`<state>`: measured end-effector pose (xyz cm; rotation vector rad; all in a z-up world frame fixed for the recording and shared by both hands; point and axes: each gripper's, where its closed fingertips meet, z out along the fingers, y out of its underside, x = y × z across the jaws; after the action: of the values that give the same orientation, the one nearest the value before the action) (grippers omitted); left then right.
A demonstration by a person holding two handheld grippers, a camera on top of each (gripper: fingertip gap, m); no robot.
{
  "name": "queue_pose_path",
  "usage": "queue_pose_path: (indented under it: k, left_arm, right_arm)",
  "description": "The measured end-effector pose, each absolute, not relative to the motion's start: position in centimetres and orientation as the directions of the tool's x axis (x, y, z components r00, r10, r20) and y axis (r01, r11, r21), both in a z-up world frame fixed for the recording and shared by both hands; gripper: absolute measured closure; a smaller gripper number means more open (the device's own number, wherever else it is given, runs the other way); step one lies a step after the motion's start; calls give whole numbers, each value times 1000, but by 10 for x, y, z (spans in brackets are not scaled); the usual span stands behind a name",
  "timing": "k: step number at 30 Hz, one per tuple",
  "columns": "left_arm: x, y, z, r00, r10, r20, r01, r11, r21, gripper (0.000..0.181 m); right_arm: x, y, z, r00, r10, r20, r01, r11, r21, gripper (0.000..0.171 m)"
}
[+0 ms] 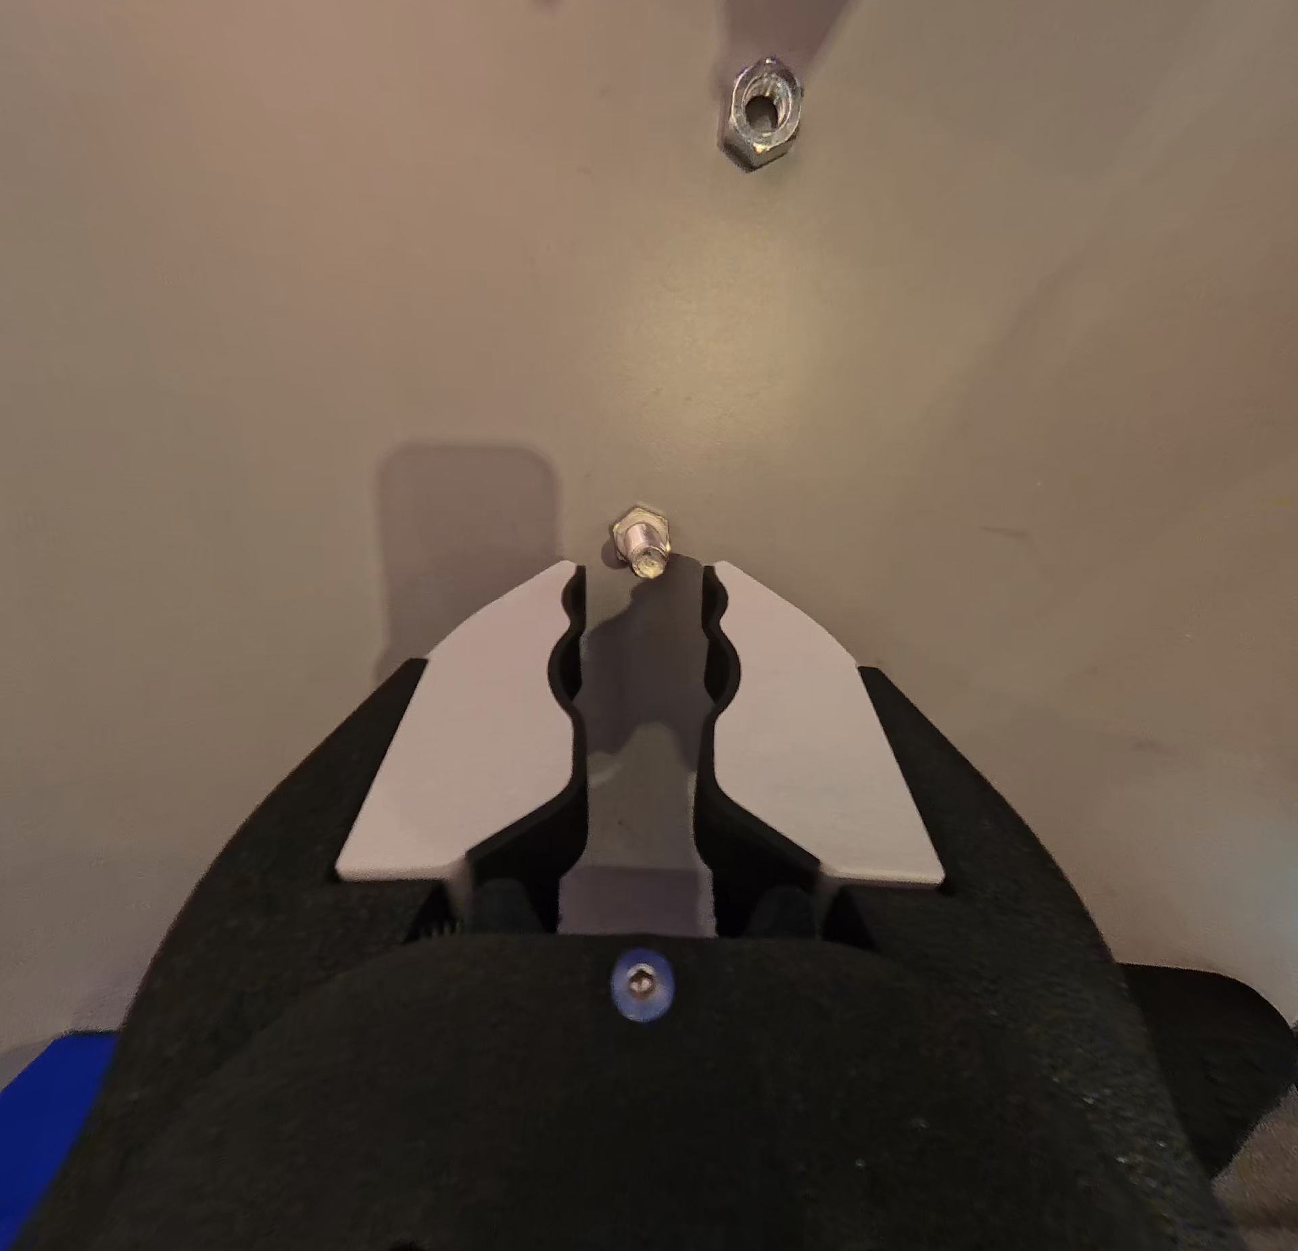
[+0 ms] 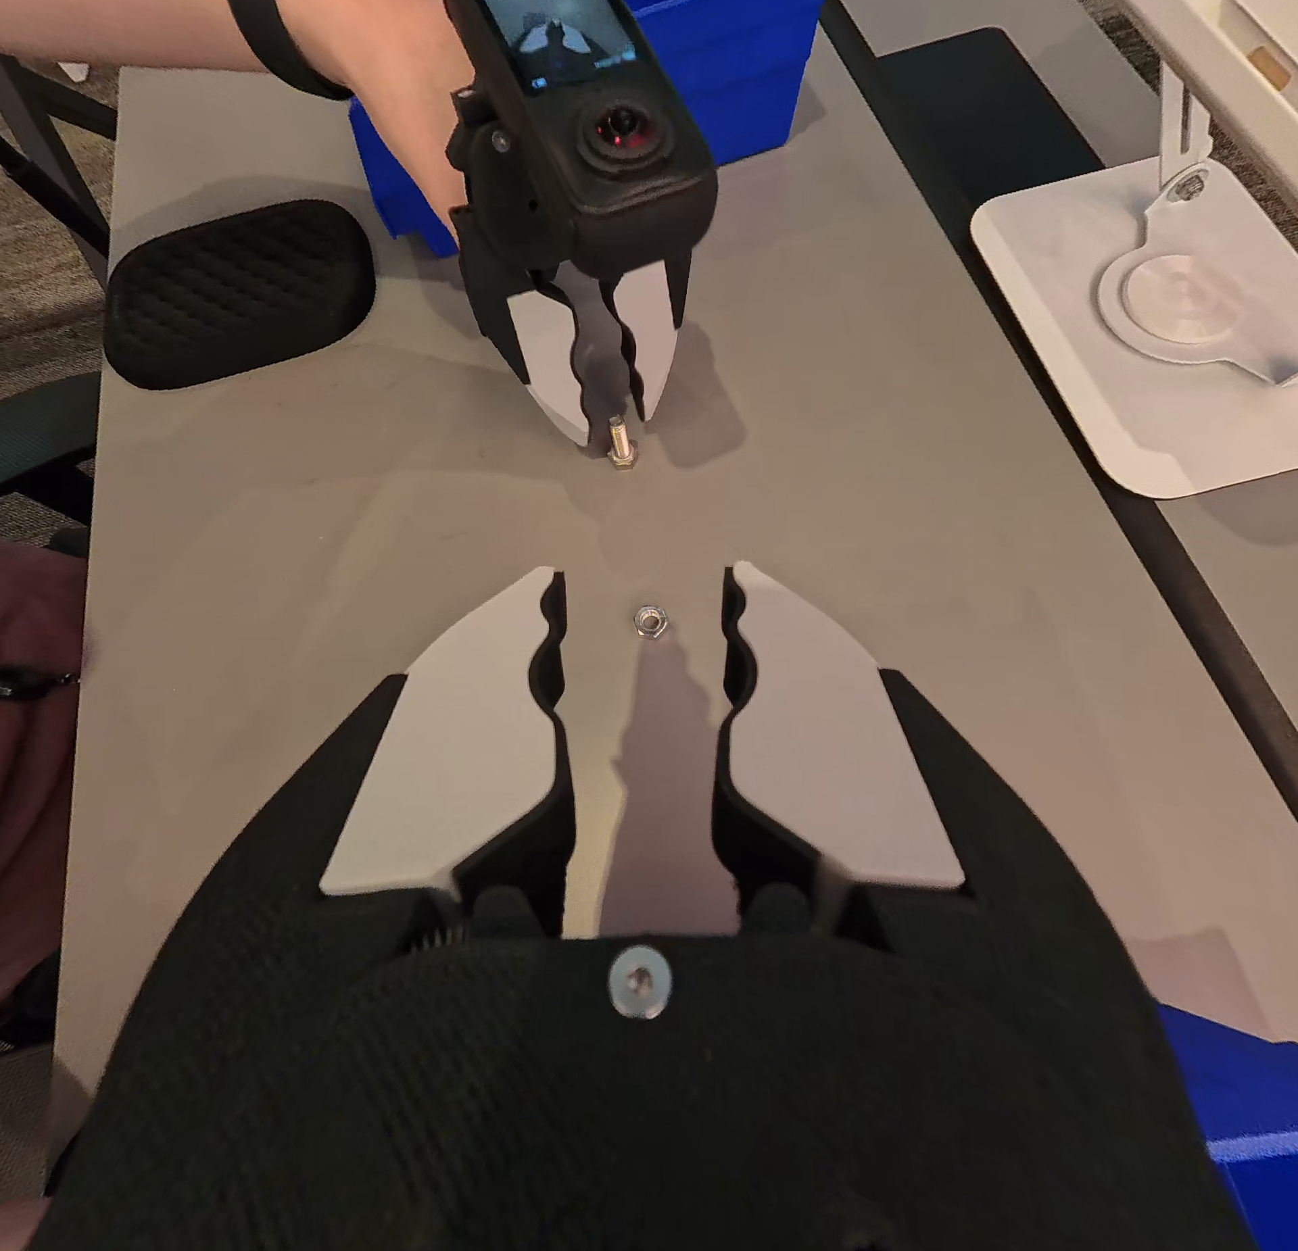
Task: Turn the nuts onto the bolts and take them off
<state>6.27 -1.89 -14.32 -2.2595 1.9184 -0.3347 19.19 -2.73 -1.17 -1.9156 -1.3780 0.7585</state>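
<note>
Your grey table point(image 2: 913, 585) carries everything, with a blue bin point(image 2: 716, 73) at its far end and a black padded case point(image 2: 239, 290) at the far left. Your left gripper point(image 2: 614, 424) hangs tips-down over the middle of the table, its camera facing you — its jaws stand a little apart and grip nothing, and the fingertips point(image 1: 572, 578) sit just beside the bolt without clearly touching it. Your right gripper point(image 2: 643, 575) is held low near you, jaws parted wider and empty, its fingers flanking the nut from either side but apart from it. The bolt point(image 2: 618, 441) stands upright on its hex head, long axis vertical, threaded end pointing up at the left gripper. The nut point(image 2: 650, 620) lies flat on the table, nearer you than the bolt, its hole facing upward.
</note>
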Motion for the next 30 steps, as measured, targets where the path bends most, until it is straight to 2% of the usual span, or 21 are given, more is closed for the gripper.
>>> queue_pose_path:
  k: [8,22,30]
  left_arm:
    - [60,-16,-120,180,-983,36,-926,-182,-330,148]
    - [38,-20,-109,234,-972,8,-916,-224,-333,146]
    - [-1,-42,-88,327,-941,-85,-880,-271,-391,145]
  right_arm:
    - [188,-29,-14,273,959,-80,590,-232,-773,128]
    - [180,-28,-29,282,954,-98,609,-257,-750,127]
    - [99,-33,-36,195,980,-32,516,-130,-846,127]
